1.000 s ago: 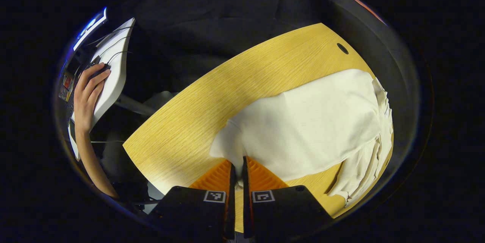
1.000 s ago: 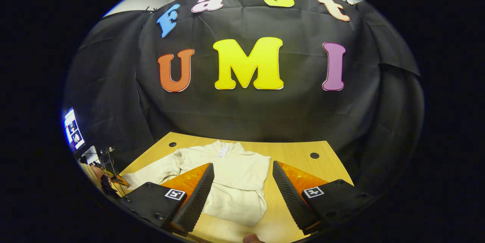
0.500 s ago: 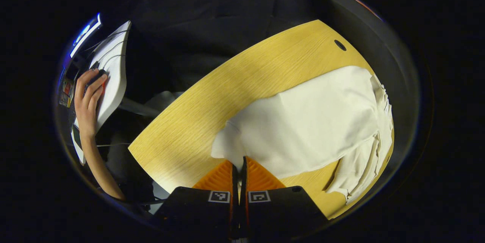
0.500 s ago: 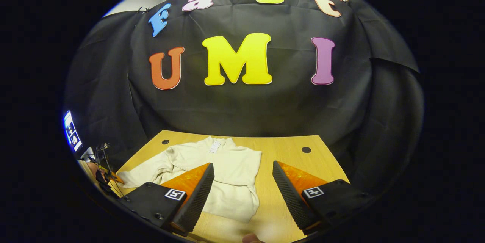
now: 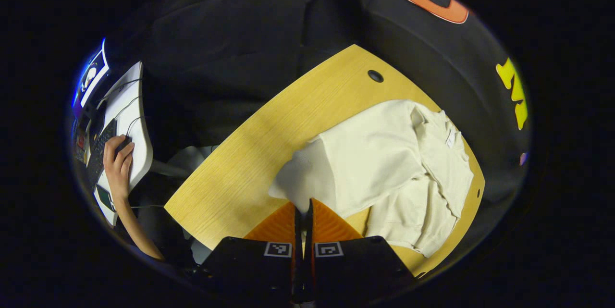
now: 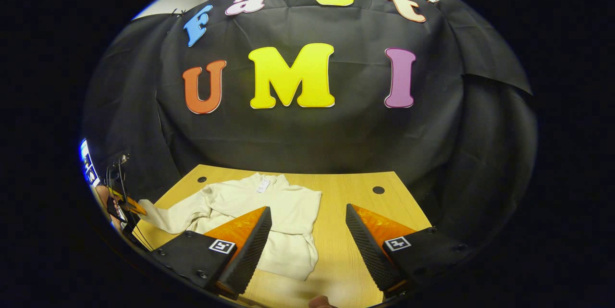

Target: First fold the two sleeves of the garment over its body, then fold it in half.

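A cream long-sleeved garment [image 5: 379, 154] lies on the wooden table [image 5: 240, 164]. In the left gripper view, my left gripper [image 5: 303, 206] is shut on the cuff end of one sleeve [image 5: 293, 178], which is raised off the table toward me. In the right gripper view the same garment [image 6: 283, 207] lies collar toward the wall, its sleeve [image 6: 168, 214] stretched out to the left edge of the table. My right gripper [image 6: 307, 236] hovers open above the near side of the table, nothing between its fingers.
A person's hand [image 5: 117, 154] rests on a keyboard on a white desk [image 5: 137, 130] to the left of the table. The table has round cable holes [image 6: 378, 190] near its back edge. Bare wood [image 6: 350, 202] lies right of the garment.
My left gripper, still shut on the cuff, has drawn the sleeve up and turned, so more of the garment's collar shows. The right gripper stays open and has shifted slightly.
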